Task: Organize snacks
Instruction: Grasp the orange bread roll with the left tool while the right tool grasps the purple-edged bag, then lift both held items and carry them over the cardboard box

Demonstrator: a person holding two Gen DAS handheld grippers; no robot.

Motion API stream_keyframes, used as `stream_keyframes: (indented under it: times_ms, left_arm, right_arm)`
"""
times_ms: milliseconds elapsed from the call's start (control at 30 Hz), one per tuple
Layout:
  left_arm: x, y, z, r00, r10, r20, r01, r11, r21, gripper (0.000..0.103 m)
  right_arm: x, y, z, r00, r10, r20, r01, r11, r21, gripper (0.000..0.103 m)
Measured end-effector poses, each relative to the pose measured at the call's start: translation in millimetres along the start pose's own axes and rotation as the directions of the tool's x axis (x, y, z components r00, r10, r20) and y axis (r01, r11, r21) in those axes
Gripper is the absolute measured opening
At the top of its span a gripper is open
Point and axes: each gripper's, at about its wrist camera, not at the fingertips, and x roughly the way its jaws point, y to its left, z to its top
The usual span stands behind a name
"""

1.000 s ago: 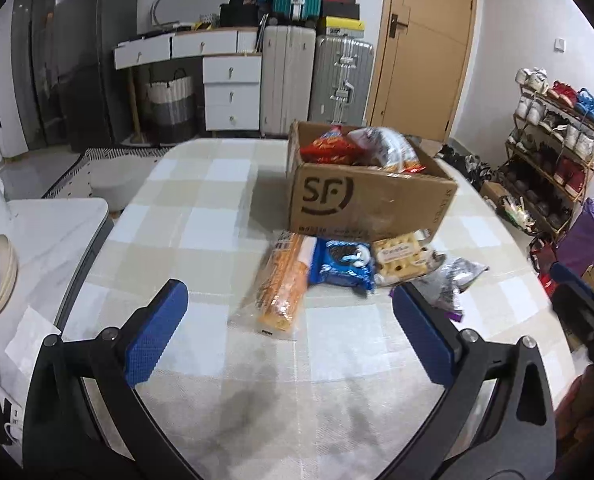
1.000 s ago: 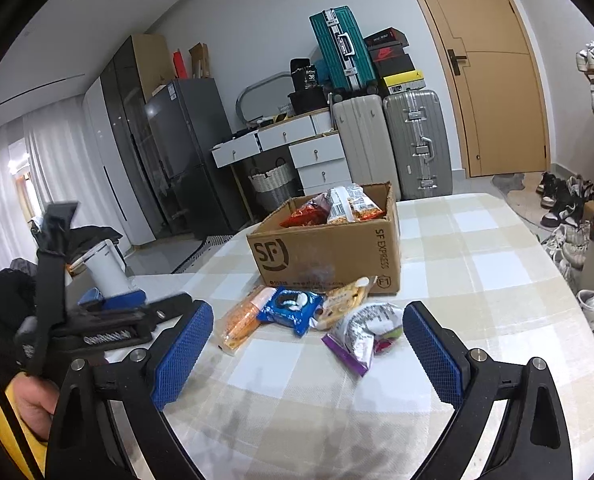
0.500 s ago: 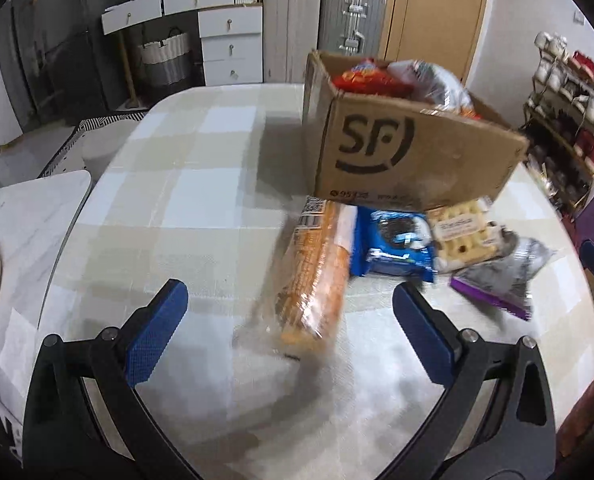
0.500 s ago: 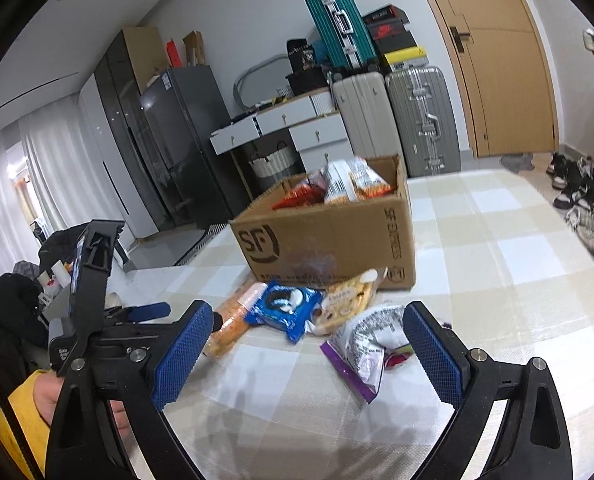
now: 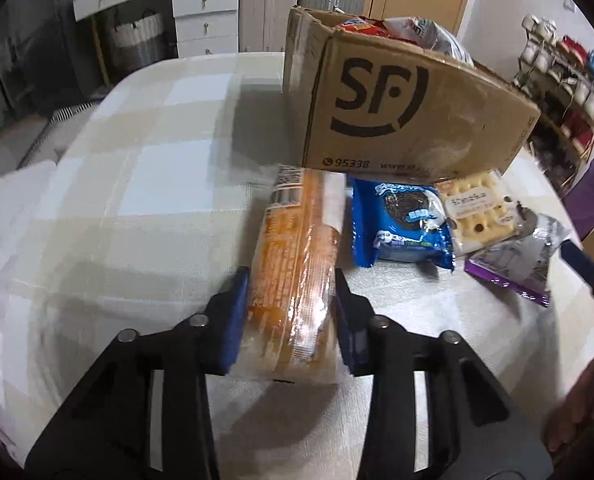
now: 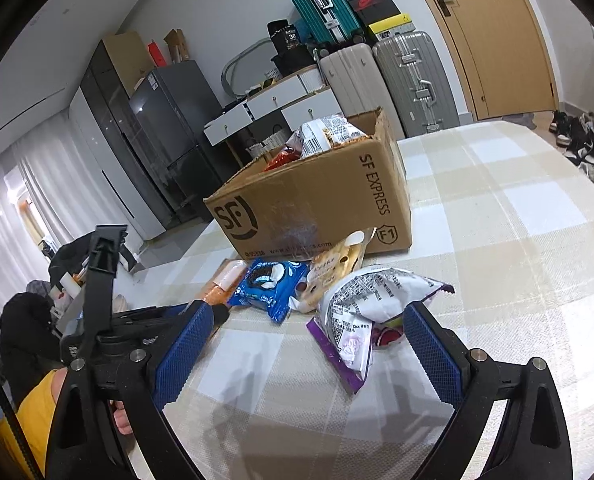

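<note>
Beige-and-white checked tabletop (image 5: 145,184) carries everything. Brown cardboard SF box (image 5: 409,112), filled with snack bags, sits mid-tabletop. Before its near wall, row of packets: long orange clear-wrapped biscuit sleeve (image 5: 297,264), blue sandwich-cookie pack (image 5: 401,224), pale cracker pack (image 5: 477,208), silver-and-purple foil bag (image 6: 361,312). Left gripper (image 5: 291,312) clenched on near end of orange sleeve, blue pads against both sides. Right gripper (image 6: 309,356) released, jaws wide, hovering beside foil bag, toward near edge.

Background now: silver suitcase (image 6: 415,80) at one o'clock, teal suitcase (image 6: 317,2) stacked at twelve, wooden door (image 6: 497,32) right, dark fridge (image 6: 169,128) at ten.
</note>
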Motion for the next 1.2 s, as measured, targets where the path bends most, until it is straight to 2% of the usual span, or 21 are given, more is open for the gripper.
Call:
stream_keyframes:
  times_ms: [233,433,667,700,733,767,833,1000,1200]
  left_arm:
    - [-8.2,13.8,-3.2,1.000,-0.012,0.011,0.013,0.999,-0.052,0.032]
    - [-32.6,10.3,-13.9,0.998,-0.036,0.043,0.038,0.998,-0.047,0.032]
    - [-60.8,3.5,-26.2,0.995,-0.067,0.079,0.071,0.996,-0.044,0.032]
    - [-67.0,1.0,-29.9,0.994,-0.073,0.082,0.077,0.996,-0.045,0.032]
    - [-70.0,1.0,-31.1,0.993,-0.079,0.084,0.083,0.995,-0.048,0.032]
    - [-72.9,-1.0,-33.3,0.993,-0.084,0.085,0.088,0.995,-0.049,0.032]
    - [-79.5,-1.7,-36.8,0.992,-0.094,0.090,0.099,0.994,-0.051,0.032]
    - [-92.0,-1.8,-44.3,0.989,-0.105,0.101,0.112,0.992,-0.063,0.032]
    - [-104.5,-4.8,-52.0,0.986,-0.119,0.115,0.128,0.990,-0.067,0.032]
  right_arm:
    - [1.8,-13.6,0.0,1.000,0.004,-0.004,-0.004,0.998,0.068,0.097]
    - [12.2,-38.6,-1.0,0.998,-0.031,-0.062,0.042,0.980,0.193,0.097]
    - [31.7,-51.2,12.8,0.991,-0.048,-0.129,0.078,0.966,0.246,0.097]
    - [36.3,-51.8,16.0,0.989,-0.048,-0.140,0.081,0.966,0.247,0.093]
    - [39.5,-51.1,17.5,0.987,-0.046,-0.152,0.083,0.966,0.247,0.080]
    - [43.3,-50.6,18.8,0.986,-0.033,-0.162,0.074,0.966,0.249,0.074]
    - [54.4,-50.1,19.3,0.980,-0.003,-0.199,0.055,0.966,0.251,0.052]
    - [45.4,-42.6,14.3,0.983,-0.011,-0.185,0.053,0.973,0.225,0.045]
    - [12.8,-35.8,10.8,0.990,-0.040,-0.135,0.068,0.977,0.204,0.044]
